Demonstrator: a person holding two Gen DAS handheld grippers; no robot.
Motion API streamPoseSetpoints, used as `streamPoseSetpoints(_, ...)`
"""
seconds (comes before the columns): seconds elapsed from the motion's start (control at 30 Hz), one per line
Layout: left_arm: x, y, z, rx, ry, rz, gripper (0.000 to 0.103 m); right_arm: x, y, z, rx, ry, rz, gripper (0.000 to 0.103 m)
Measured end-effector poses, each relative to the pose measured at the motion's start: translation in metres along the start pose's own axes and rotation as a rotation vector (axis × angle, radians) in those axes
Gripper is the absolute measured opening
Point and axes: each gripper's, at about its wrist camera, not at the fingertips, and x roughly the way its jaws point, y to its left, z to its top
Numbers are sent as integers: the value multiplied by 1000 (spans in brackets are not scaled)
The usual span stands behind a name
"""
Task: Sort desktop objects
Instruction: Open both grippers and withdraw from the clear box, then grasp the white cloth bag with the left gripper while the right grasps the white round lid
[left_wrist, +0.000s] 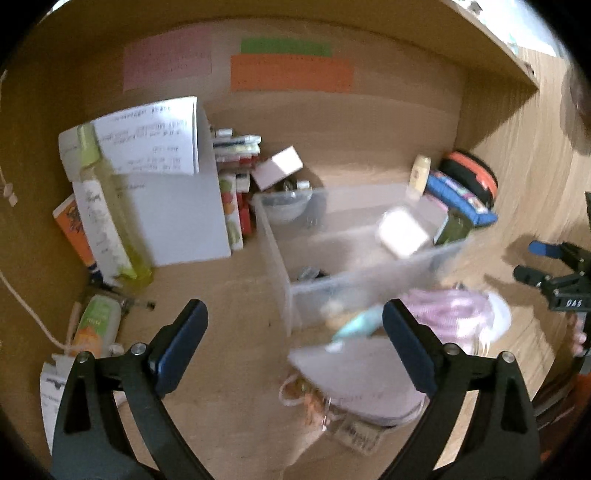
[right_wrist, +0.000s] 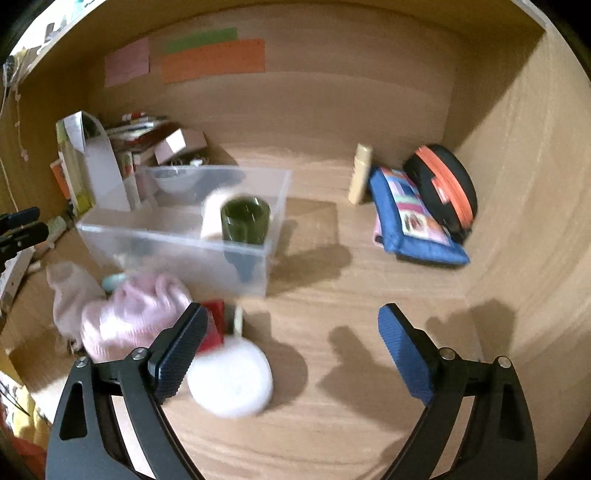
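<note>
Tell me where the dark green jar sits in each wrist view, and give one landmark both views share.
Left wrist: the dark green jar shows right of centre, at the far right end of the clear plastic bin, partly behind a blurred white object.
Right wrist: the jar is left of centre, in the bin's right end, beside a pale roll-like object.
Shared landmark: the orange paper strip on the back wall.
</note>
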Motion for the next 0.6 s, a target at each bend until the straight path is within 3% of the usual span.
streamPoseSetpoints(0.17,-3,-7,-20,7,50,-12,97,0,-3,-23,-17,40,1,92)
streamPoseSetpoints(0.37,-3,-22,-38,-4,97,-86,97,7,5,-41,-40,70,46,92)
streamPoseSetpoints(0.6,18,-41,-49,42,177,-119,97,22,14,-52,-58,116,101,92)
